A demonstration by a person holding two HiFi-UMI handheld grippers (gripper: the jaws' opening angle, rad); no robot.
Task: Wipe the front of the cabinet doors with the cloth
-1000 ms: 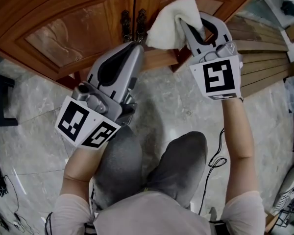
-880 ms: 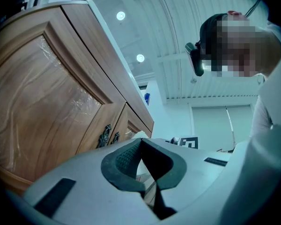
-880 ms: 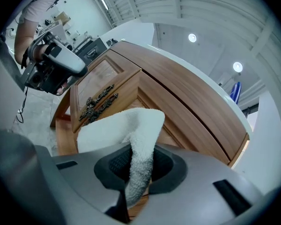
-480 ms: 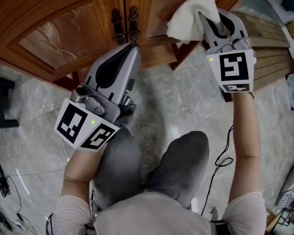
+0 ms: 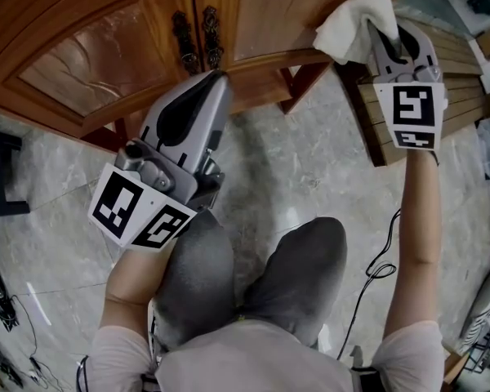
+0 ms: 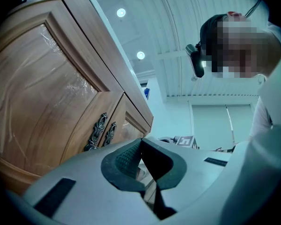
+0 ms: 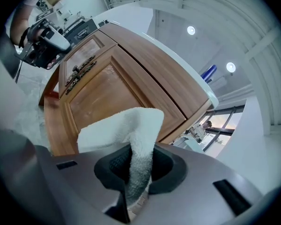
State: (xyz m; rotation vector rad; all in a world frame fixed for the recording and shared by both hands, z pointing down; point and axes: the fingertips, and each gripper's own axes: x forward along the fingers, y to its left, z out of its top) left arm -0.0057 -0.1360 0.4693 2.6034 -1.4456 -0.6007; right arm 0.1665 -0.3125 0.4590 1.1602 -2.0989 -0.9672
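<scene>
White cloth clamped in right tongs, at lower right corner of right door. Left tongs closed, empty, just below handles. Door fronts lie left of cloth; likely sweep leftward.

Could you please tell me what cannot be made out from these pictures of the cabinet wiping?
- Head view: whether the cloth touches the right door; the cloth's own folds cover that spot.
- Head view: the upper part of the left door, cut off by the top edge.
- Right gripper view: the pattern on the handles, too small.
</scene>
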